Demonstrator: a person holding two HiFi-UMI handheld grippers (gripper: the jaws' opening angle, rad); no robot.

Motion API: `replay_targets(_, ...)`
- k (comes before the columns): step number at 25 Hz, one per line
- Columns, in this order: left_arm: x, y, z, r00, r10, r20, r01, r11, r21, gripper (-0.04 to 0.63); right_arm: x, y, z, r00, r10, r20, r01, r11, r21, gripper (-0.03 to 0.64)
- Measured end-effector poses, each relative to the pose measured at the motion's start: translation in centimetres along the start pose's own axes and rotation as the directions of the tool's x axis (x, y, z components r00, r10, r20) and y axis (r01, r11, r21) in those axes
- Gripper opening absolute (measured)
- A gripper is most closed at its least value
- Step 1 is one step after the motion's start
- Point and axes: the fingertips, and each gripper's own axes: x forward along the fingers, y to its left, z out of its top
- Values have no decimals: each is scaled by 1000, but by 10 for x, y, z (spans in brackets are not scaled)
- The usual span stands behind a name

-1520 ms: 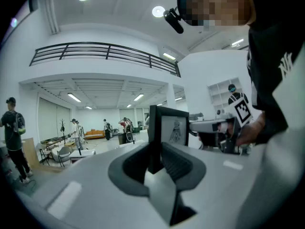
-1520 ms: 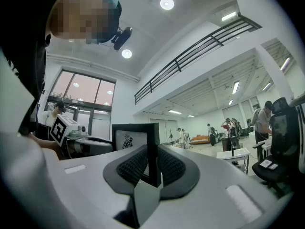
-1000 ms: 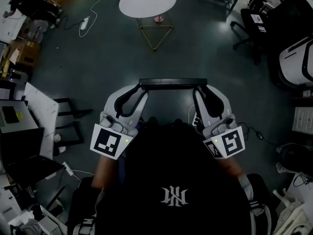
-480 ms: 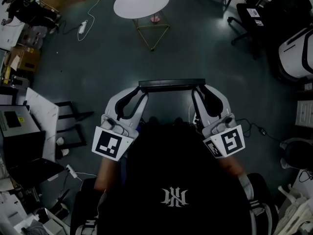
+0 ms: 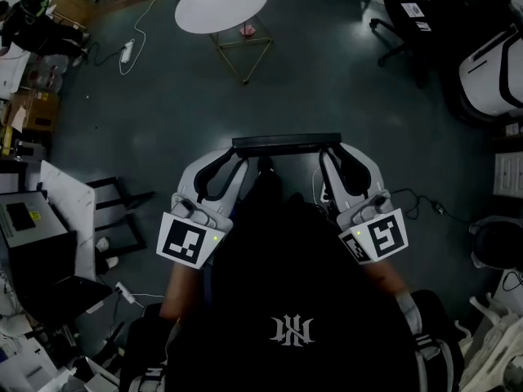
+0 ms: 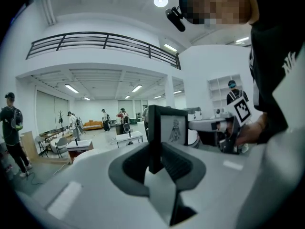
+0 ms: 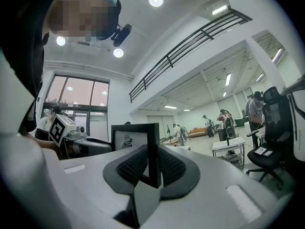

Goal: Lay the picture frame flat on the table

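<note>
While the person is standing over the dark floor (image 5: pixel 147 129), both grippers are clamping the picture frame (image 5: pixel 286 143) and holding it in the air in front of the body, well apart from the round white table (image 5: pixel 221 2). The left gripper (image 5: pixel 237 155) is gripping one end and the right gripper (image 5: pixel 331 155) the other. From the head view the frame is showing as a thin, straight black bar, seen edge-on from above.

The frame (image 6: pixel 164 128) is enclosing a pale sheet with a small dark drawing on it, bordered by flat black moulding with square corners. In the left gripper view the left gripper (image 6: pixel 156 161) is pressing its dark, ribbed pads against both faces of the frame's side rail. In the right gripper view the right gripper (image 7: pixel 153 168) is doing the same on the opposite rail of the frame (image 7: pixel 136 142), its pads looking finely dotted. Both gripper shells are showing as smooth, rounded, pale plastic.

A brown cardboard box (image 5: pixel 33 109) is sitting at the left edge of the floor; I cannot tell its contents.
</note>
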Motion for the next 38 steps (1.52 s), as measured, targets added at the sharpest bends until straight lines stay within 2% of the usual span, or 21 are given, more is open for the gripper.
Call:
replay_targets(5,21,21,-12,1000,-28,-4,28,999,-27,72,21,-12,-14,999,-31,-34,31,1000,3,61)
replay_targets(11,80,55,-9,998,-55,22,56,997,-55,74,60,-53,-13,994,-76,-80,74,997,-35,60)
replay_targets(17,136,119,12,996,-52,66,56,996,-70,75,137,-94,9,993,-92,-73,87,993,-76,58)
replay_targets(22,179,173,29,995,-54,87,61,995,-82,74,204,-120,37,994,-97,-43,89,985,-146,58)
replay_targets(31,216,264,31,993,-49,106,57,995,-79,74,300,-131,41,996,-74,-45,66,985,-158,55)
replay_targets(38,244,283,23,993,-72,94,83,990,-117,66,339,-160,37,994,-87,-73,74,983,-167,55)
